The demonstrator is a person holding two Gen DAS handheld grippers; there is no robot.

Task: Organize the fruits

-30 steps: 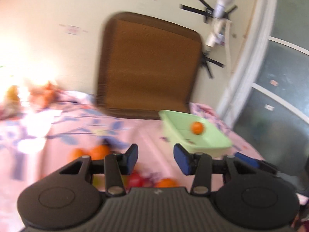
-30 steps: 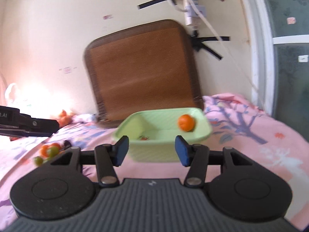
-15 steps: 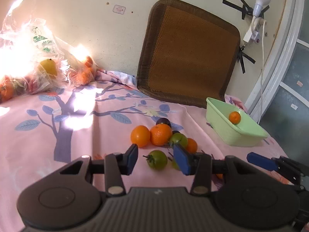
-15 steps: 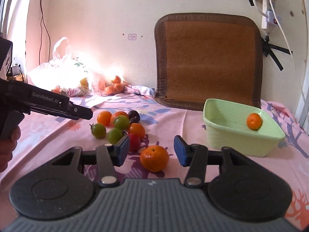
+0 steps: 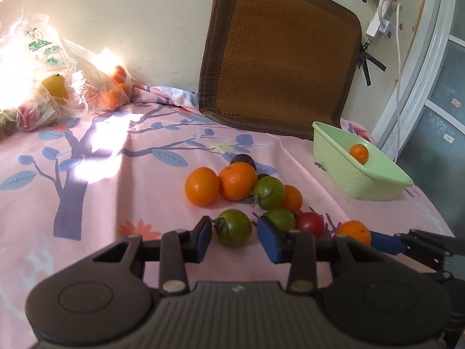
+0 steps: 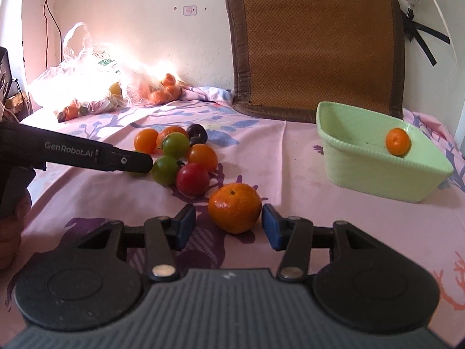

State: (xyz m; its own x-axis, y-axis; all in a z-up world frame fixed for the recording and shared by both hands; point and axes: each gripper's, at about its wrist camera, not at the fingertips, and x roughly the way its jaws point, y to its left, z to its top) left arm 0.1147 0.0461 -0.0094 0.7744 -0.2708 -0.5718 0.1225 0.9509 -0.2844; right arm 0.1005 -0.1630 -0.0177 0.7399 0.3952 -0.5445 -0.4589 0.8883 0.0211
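A pile of oranges and tomatoes [image 5: 250,186] lies on the pink flowered cloth [image 5: 122,174]. My left gripper [image 5: 234,234] is open, its jaws on either side of a green tomato [image 5: 234,226] at the pile's near edge. My right gripper [image 6: 228,226] is open, its jaws on either side of a loose orange [image 6: 234,211] on the cloth. A pale green tub [image 6: 363,168] at the right holds one small orange [image 6: 397,141]; it also shows in the left wrist view [image 5: 343,160]. The left gripper's arm [image 6: 87,154] shows in the right wrist view.
A brown woven cushion [image 5: 279,55] leans on the back wall. Plastic bags of fruit [image 5: 52,87] lie at the back left in bright sun glare. A white cable and plug [image 5: 386,14] hang on the wall at right. A red tomato [image 6: 192,179] lies near the loose orange.
Both grippers have swung from facing the tub down toward the fruit pile. The left has closed in around the green tomato, the right around the loose orange. Both stay open.
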